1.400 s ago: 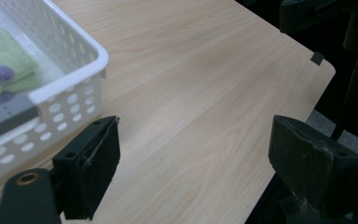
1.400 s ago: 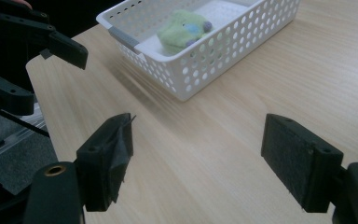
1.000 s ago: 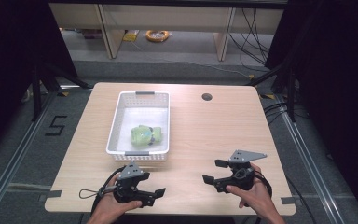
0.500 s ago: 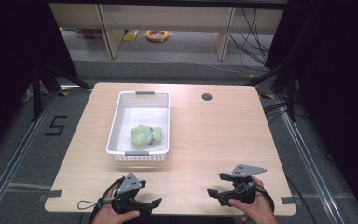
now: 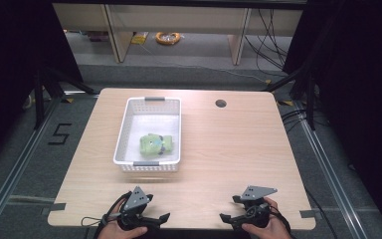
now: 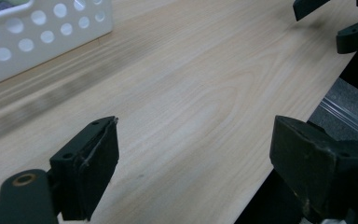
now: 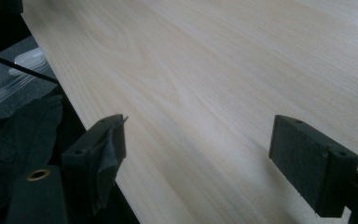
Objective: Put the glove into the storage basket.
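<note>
Two handheld tongs sit at the near edge of a pale wooden table, one in each of a person's hands. The left tongs have their two black jaws spread wide apart with nothing between them, low over bare wood, as the left gripper view confirms. The right tongs are likewise spread and empty, the right gripper view showing their two padded jaws apart above the table's edge. Each carries one grey three-cornered plate on top. The left hand and right hand enter from the bottom of the high view, well apart from each other.

Beyond the left tongs stands one white perforated basket, lengthwise on the left half of the table. Inside it, toward its near end, lies one green soft item; what it is cannot be told. One round cable hole marks the table's far right part.

On the floor to the left, black tape forms the numeral "5". Farther back lies one orange coiled ring on the floor. No brand names or labels can be read.
</note>
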Demonstrator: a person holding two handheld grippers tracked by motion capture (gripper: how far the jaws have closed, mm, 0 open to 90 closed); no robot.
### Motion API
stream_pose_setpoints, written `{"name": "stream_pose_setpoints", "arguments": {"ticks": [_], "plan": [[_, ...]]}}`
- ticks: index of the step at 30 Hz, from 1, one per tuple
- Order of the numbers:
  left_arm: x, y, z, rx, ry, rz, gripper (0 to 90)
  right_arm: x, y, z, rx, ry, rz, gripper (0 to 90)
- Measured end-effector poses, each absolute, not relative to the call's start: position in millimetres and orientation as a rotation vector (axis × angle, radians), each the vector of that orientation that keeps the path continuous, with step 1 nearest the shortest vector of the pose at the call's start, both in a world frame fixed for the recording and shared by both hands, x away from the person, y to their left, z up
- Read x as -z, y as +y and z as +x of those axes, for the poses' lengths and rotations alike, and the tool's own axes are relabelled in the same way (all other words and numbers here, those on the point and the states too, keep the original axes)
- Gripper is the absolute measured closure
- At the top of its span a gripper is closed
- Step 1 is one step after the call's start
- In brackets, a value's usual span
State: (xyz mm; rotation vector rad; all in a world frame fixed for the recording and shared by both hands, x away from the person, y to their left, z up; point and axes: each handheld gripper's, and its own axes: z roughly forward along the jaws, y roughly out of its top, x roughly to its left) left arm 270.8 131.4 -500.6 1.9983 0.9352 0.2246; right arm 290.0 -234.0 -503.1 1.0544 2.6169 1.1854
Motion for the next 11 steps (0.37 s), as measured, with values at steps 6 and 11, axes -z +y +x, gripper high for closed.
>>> {"name": "stream_pose_setpoints", "arguments": {"ticks": [6, 11], "plan": [[501.7, 129.7, 270.0, -0.224, 0.951, 1.994, 15.3, 503.8, -234.4, 289.0, -1.174, 2.607, 1.118, 19.5], [500.8, 133.6, 272.6, -0.227, 0.916, 2.041, 15.4, 505.4, -236.2, 291.8, -1.159, 2.603, 1.088, 19.4]]}}
